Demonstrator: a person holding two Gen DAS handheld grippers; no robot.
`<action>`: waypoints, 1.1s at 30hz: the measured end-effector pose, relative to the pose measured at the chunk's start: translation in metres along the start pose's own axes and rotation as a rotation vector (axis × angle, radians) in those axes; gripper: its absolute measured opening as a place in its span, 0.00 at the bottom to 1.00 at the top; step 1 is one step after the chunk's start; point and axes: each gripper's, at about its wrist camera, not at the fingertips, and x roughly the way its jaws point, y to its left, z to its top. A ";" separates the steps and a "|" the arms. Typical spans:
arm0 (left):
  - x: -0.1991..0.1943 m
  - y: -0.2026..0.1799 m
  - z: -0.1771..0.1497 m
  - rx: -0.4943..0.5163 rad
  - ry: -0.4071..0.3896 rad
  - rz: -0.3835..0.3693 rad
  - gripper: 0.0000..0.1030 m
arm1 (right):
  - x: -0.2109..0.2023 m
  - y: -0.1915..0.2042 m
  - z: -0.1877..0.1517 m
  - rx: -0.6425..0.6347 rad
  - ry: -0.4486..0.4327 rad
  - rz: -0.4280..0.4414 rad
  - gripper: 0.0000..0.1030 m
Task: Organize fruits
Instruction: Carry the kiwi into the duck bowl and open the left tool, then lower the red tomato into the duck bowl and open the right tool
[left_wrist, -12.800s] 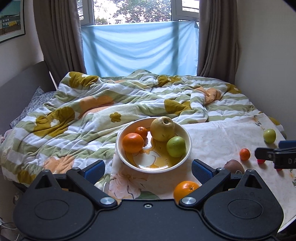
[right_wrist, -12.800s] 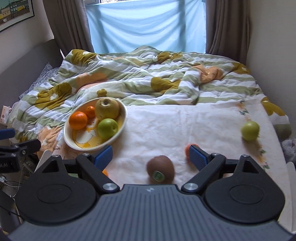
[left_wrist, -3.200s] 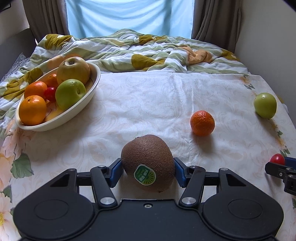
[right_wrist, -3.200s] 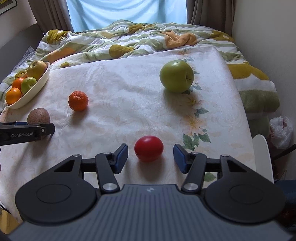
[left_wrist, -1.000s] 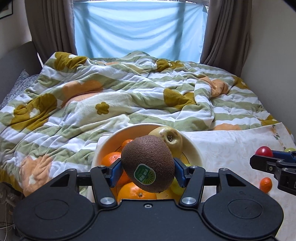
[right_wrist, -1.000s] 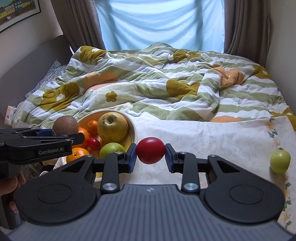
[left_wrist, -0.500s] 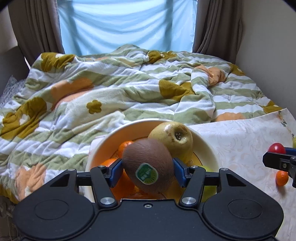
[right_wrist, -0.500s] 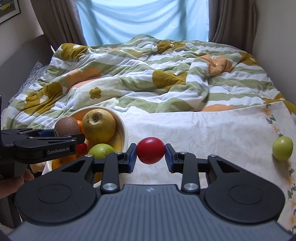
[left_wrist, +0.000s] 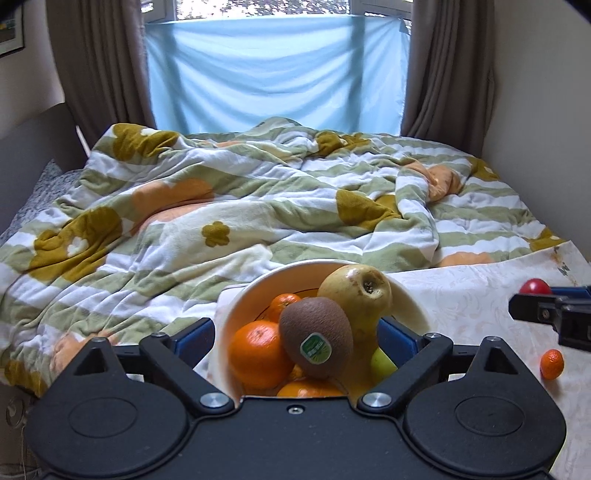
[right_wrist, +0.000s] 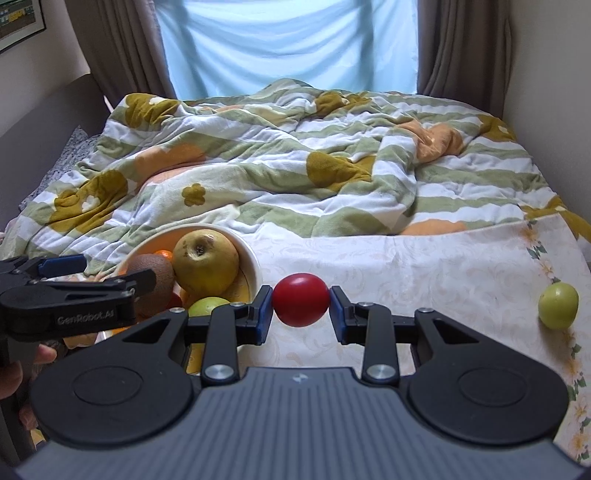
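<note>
A white bowl (left_wrist: 236, 306) holds oranges, a yellow pear (left_wrist: 356, 295), a green apple and a brown kiwi (left_wrist: 316, 341) with a green sticker. My left gripper (left_wrist: 297, 338) is open, its jaws spread wide on either side of the bowl, and the kiwi rests on the other fruit. My right gripper (right_wrist: 301, 310) is shut on a red tomato (right_wrist: 301, 300) and holds it above the cloth, right of the bowl (right_wrist: 251, 258). A small mandarin (left_wrist: 552, 364) and a green apple (right_wrist: 557, 305) lie on the cloth.
A floral white cloth (right_wrist: 424, 266) covers the near part of the bed. A rumpled striped flower blanket (left_wrist: 258, 206) lies behind the bowl. Curtains and a blue-covered window are at the back; a wall runs along the right.
My left gripper has opened and let go of the kiwi, which now lies in the bowl. My right gripper still holds the tomato and has come a little closer to the bowl.
</note>
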 end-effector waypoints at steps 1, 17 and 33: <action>-0.007 0.002 -0.003 -0.013 -0.004 0.011 0.94 | -0.001 0.001 0.002 -0.008 -0.004 0.008 0.46; -0.052 0.020 -0.061 -0.130 0.021 0.132 0.96 | 0.021 0.056 0.000 -0.176 0.072 0.215 0.47; -0.048 0.036 -0.092 -0.146 0.084 0.150 0.97 | 0.041 0.088 -0.028 -0.222 0.103 0.242 0.76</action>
